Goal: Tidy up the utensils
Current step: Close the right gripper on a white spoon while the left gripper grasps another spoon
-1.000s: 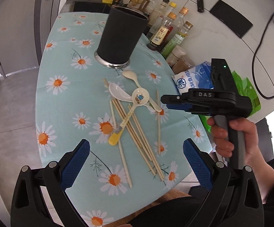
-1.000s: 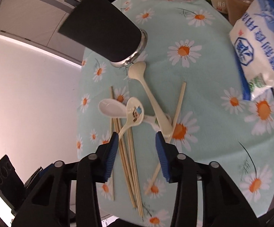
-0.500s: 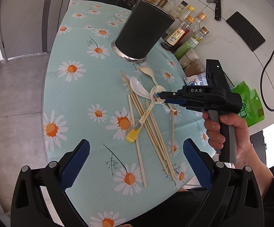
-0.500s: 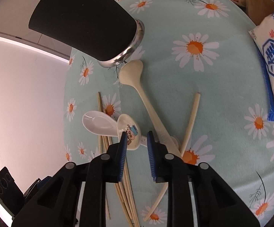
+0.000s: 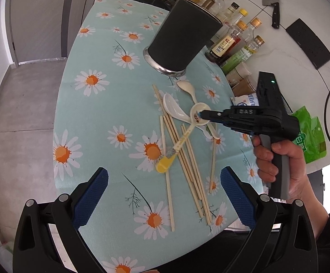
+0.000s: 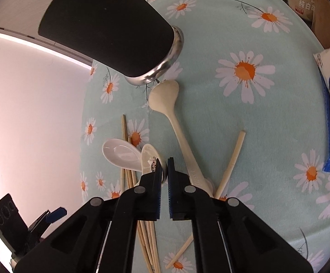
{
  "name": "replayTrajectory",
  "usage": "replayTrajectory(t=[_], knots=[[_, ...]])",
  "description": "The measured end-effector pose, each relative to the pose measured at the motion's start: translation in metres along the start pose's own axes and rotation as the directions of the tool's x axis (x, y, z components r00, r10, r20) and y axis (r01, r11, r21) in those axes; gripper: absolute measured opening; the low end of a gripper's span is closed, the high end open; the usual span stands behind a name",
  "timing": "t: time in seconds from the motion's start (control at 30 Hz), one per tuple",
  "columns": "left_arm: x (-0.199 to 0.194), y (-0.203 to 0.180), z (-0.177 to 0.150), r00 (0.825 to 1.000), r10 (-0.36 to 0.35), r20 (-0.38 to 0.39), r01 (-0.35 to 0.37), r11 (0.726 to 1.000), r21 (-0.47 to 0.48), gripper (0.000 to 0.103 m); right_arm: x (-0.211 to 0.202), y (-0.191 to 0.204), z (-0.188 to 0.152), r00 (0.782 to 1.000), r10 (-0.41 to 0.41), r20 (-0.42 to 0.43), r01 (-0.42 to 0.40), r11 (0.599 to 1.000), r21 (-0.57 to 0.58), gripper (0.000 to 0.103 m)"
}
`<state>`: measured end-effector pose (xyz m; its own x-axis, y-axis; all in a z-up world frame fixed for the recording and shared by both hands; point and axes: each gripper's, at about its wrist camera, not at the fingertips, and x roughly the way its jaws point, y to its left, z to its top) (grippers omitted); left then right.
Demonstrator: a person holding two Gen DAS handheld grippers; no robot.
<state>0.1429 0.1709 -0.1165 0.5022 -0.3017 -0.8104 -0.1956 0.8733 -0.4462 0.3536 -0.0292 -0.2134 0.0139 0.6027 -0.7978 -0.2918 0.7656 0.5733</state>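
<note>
Table (image 5: 92, 118): you are working over a pale green cloth printed with daisies.
Holder (image 5: 183, 38): your black utensil cup with a steel base stands upright at the far side of the cloth, just beyond the spoons.
Right gripper (image 6: 164, 170): your hand (image 5: 281, 159) holds it by the grip; its jaws have just been closing and are now pinched on the bowl rim of the cartoon spoon, one pad inside the bowl, the other outside.
Left gripper (image 5: 165, 195): you hold it above the near edge of the cloth, jaws spread wide, nothing between the blue pads.
Chopsticks (image 5: 187, 166): a loose fan of pale sticks lies flat in front of you, under the spoons; one lies apart to the right.
Cartoon spoon (image 5: 187, 134): it rests across the chopsticks, yellow handle tip towards you.
Cream spoon (image 6: 176, 118): bowl just beside the holder's base, handle running towards your right gripper.
White spoon (image 6: 119, 152): lies left of the cartoon spoon, touching it.
</note>
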Motion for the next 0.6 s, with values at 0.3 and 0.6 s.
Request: replayTrajectory(t=[0.3,0.6], knots=[[0.024,0.012,0.027,0.999,-0.025,0.023,0.027,0.993,-0.114,0.096,-0.045,0.007,0.001,1.0,-0.002,-0.003,0.002,0.994,-0.111,0.006],[0.068,0.01,0.051,0.997,-0.067,0.032,0.072,0.979,-0.192,0.064,-0.103,0.014,-0.011,0.999,-0.019,0.044,0.027,0.983,-0.18,0.006]])
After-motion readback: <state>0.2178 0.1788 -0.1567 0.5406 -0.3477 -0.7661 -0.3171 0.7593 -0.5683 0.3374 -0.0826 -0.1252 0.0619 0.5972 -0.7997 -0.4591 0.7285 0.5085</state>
